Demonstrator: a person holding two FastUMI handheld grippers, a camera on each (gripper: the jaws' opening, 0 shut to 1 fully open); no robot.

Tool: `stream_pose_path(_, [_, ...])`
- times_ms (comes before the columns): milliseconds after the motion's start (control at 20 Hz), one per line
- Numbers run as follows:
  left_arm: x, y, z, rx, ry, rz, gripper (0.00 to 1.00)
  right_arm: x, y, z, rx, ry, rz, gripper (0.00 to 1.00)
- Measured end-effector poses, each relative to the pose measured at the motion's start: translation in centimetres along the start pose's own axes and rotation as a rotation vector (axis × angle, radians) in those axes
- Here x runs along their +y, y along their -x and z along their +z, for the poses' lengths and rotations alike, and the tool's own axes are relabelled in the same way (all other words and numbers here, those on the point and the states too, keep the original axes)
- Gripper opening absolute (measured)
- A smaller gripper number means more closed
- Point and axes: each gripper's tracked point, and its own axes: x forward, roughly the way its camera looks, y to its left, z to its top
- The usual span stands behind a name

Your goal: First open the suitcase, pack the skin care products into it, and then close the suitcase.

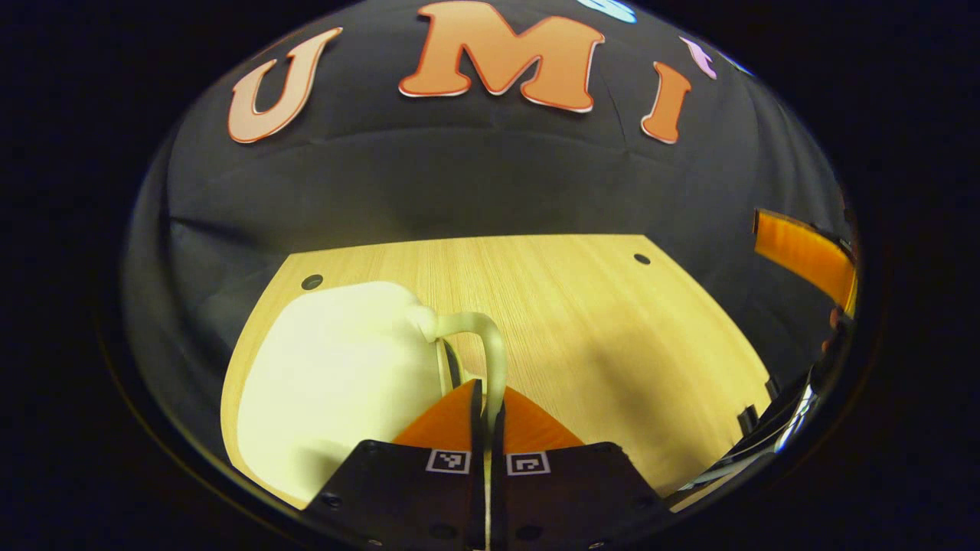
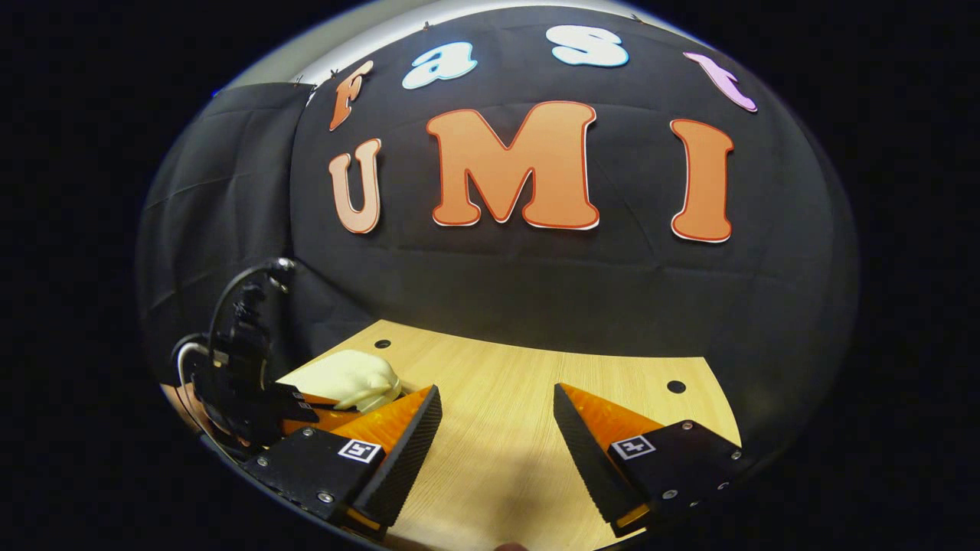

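One white suitcase (image 1: 337, 375) with one pale handle (image 1: 490, 352), lying by the left edge of the wooden tabletop (image 1: 612, 321). Two grippers: left gripper (image 1: 487, 409) and right gripper (image 2: 496, 428), two fingers apiece. Two dark round holes (image 1: 311, 282) near the tabletop's far corners. No loose skin care items countable here.

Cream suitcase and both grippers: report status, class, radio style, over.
Left gripper shut on pale curved handle of cream soft suitcase. Right gripper open, nothing between its fingers, over light wooden table. Suitcase looks closed. No obstruction seen.
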Motion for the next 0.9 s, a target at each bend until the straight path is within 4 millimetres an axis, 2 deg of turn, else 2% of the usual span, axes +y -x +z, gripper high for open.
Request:
stream_pose_path(150, [-1.1, -1.1, -1.6, 0.049, -0.031, 0.005, 0.03, -0.9, 0.1, -1.1, 0.019, 0.012, -0.014, 0.94])
stream_pose_path(200, [-0.9, -1.3, -1.6, 0.055, -0.035, 0.013, 0.11, -1.1, 0.1, -1.4, 0.025, 0.01, -0.014, 0.94])
stream_pose_path(300, [-1.5, -1.2, -1.7, 0.053, -0.022, 0.005, 0.15, -1.5, 0.2, -1.7, 0.028, 0.004, -0.019, 0.94])
stream_pose_path(350, [-2.4, -1.0, -1.7, 0.053, -0.004, -0.021, 0.22, -1.7, 0.3, -1.6, 0.026, 0.002, -0.022, 0.94])
stream_pose_path(400, [-3.2, -0.8, -1.6, 0.039, 0.002, -0.04, 0.34, -1.7, 0.3, -1.6, 0.024, 0.003, -0.023, 0.94])
stream_pose_path(450, [-3.4, -0.6, -1.3, 0.021, -0.013, -0.041, 0.35, -1.8, 0.3, -1.5, 0.019, 0.003, -0.024, 0.94])
stream_pose_path(500, [-3.9, 0.0, -0.8, -0.007, -0.03, -0.048, 0.42, -1.9, 0.3, -1.3, 0.013, 0.002, -0.028, 0.94])
stream_pose_path(600, [-4.4, 0.7, 0.8, -0.068, -0.049, -0.047, 0.76, -2.0, 0.5, -0.6, -0.014, 0.007, -0.037, 0.94])
stream_pose_path(650, [-4.6, 1.2, 1.5, -0.096, -0.045, -0.044, 0.79, -2.0, 0.6, -0.1, -0.032, 0.017, -0.042, 0.94])
stream_pose_path(700, [-4.7, 1.9, 2.4, -0.131, -0.036, -0.031, 0.86, -2.0, 0.8, 0.4, -0.05, 0.029, -0.045, 0.94])
stream_pose_path(900, [-4.9, 5.6, 7.8, -0.306, 0.005, 0.007, 0.94, -2.2, 1.0, 1.6, -0.09, 0.044, -0.062, 0.94])
